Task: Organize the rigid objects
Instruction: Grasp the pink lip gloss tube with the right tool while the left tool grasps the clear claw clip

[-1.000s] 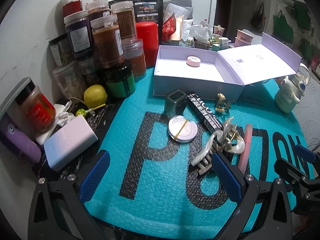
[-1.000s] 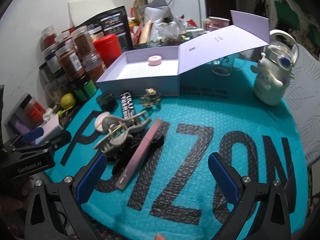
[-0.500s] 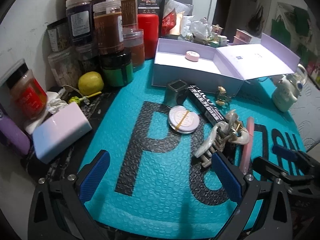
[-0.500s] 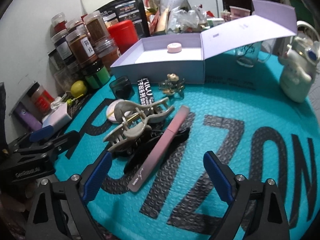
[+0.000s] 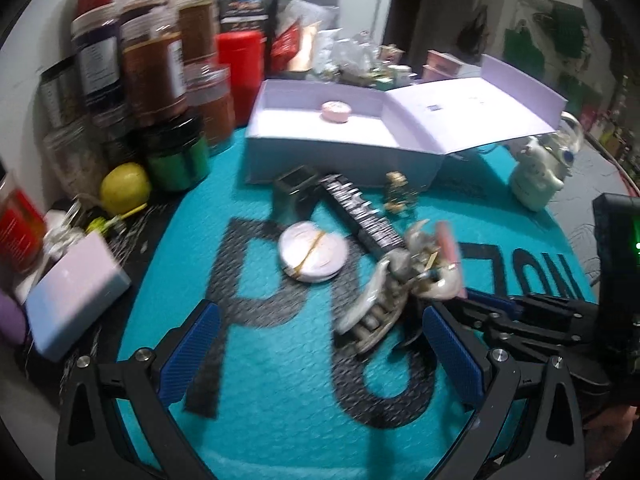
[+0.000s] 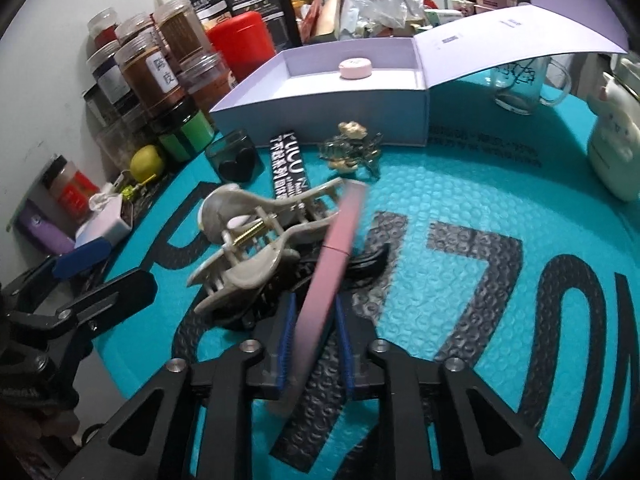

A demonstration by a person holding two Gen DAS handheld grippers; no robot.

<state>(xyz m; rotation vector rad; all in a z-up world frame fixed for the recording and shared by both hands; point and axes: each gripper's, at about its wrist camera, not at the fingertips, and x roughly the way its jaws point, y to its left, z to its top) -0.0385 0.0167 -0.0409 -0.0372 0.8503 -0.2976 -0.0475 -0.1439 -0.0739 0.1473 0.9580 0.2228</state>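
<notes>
Pinching the pink stick [image 6: 340,256] near its lower end, right gripper [image 6: 316,344] fingers pressed on it beside the beige claw clip [image 6: 256,248]; lift straight, clear of clip, toward lavender box [image 6: 320,108]; left gripper [image 5: 320,352] fingers spread, empty.

- White wall [image 6: 48,80] on the left, plain, right behind the table edge.
- Table under a teal bubble mat [image 6: 460,184] with big black letters.
- Dark doorway [image 5: 404,12] at the back.
- Far right wall [image 5: 560,40] dim, green bags hanging there.
- Light is indoor, even.
</notes>
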